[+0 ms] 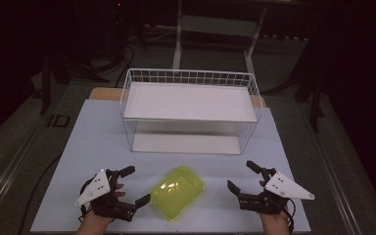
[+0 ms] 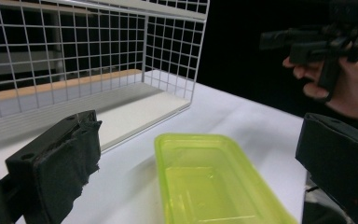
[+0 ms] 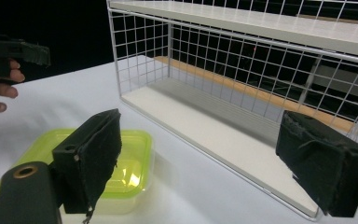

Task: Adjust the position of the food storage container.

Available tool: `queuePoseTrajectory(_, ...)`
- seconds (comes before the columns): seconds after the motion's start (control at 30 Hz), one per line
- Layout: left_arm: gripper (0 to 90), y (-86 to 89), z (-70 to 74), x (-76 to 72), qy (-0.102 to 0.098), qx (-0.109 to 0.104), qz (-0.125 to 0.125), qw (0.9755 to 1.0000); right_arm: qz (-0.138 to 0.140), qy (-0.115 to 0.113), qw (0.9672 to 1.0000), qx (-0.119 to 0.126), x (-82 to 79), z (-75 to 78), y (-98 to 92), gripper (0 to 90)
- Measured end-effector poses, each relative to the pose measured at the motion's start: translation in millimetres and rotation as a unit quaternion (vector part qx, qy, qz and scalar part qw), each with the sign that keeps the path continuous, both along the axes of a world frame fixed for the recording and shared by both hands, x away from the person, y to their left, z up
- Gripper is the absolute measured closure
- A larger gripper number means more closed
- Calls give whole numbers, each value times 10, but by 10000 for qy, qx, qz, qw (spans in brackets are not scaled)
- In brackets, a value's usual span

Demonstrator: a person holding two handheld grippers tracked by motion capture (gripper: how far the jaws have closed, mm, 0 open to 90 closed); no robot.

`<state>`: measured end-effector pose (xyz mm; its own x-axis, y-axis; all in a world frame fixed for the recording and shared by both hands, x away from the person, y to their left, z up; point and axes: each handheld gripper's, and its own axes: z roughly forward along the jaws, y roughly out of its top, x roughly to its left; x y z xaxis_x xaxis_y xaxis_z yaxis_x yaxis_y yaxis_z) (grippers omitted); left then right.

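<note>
A translucent yellow-green plastic container [image 1: 177, 192] lies empty and open-topped near the table's front edge, between my two grippers. My left gripper [image 1: 138, 185] sits just left of it, jaws wide apart and holding nothing. My right gripper [image 1: 240, 175] stands a little to the container's right, also open and empty. In the left gripper view the container [image 2: 205, 182] lies close ahead between the jaws of the left gripper [image 2: 200, 135], and the right gripper [image 2: 317, 42] shows beyond in a hand. In the right gripper view the container [image 3: 130, 154] lies low left of the right gripper [image 3: 200, 126].
A white wire rack [image 1: 191, 110] with an upper shelf board and a lower board stands at the middle back of the pale table [image 1: 93, 142]. Its open side faces the person. Wire mesh [image 2: 168, 42] closes the rack's ends. Dark floor surrounds the table.
</note>
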<state>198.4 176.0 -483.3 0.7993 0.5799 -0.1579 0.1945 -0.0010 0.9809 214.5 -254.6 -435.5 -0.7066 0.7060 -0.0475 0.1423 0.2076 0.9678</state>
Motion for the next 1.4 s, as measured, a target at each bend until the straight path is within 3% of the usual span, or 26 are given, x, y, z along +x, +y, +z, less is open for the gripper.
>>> queuePoseTrajectory(0.1,4,-44,30,-27,65,194,-86,9998,1,2,10000,2,7,3,15,141)
queuePoseTrajectory(0.3,4,-170,68,-74,317,258,-381,9984,53,8,10000,-31,6,8,56,141)
queuePoseTrajectory(0.37,4,-271,118,-112,468,471,-521,9964,76,7,10000,-39,3,13,76,139)
queuePoseTrajectory(0.43,4,-329,137,-132,589,428,-658,9952,72,-5,10000,-32,7,19,78,139)
queuePoseTrajectory(0.5,5,-413,147,-138,774,548,-770,9925,84,0,10000,-31,11,19,81,139)
queuePoseTrajectory(0.57,25,-474,138,-163,790,618,-836,9914,93,28,9999,-24,13,17,85,139)
queuePoseTrajectory(0.6,124,-491,129,-167,825,587,-875,9910,98,41,9999,-15,14,15,88,139)
queuePoseTrajectory(0.67,224,-545,91,-170,900,671,-946,9892,105,53,9999,-37,18,9,93,139)
queuePoseTrajectory(0.73,423,-583,44,-169,906,794,-990,9878,106,74,9999,-34,21,6,98,139)
queuePoseTrajectory(0.8,548,-614,-2,-156,999,947,-1096,9844,116,78,9999,-41,23,4,104,139)
queuePoseTrajectory(0.87,653,-667,-53,-171,1013,1263,-1122,9804,132,74,9999,-71,27,0,106,139)
queuePoseTrajectory(1.03,895,-781,-146,-164,1253,1533,-1280,9718,139,102,9998,-79,39,-8,113,139)
queuePoseTrajectory(1.17,900,-853,-168,-172,1208,1626,-1329,9702,160,97,9998,-98,40,-8,116,139)
queuePoseTrajectory(1.27,900,-986,-214,-186,1212,1732,-1509,9657,167,111,9997,-104,41,-8,121,139)
queuePoseTrajectory(1.3,900,-986,-214,-186,1212,1732,-1509,9657,175,112,9997,-100,43,-10,121,139)
queuePoseTrajectory(1.37,900,-1068,-284,-174,1298,1889,-1516,9615,179,115,9997,-114,44,-13,121,139)
queuePoseTrajectory(1.4,900,-1076,-306,-165,1291,1933,-1489,9612,184,115,9997,-117,42,-15,122,139)
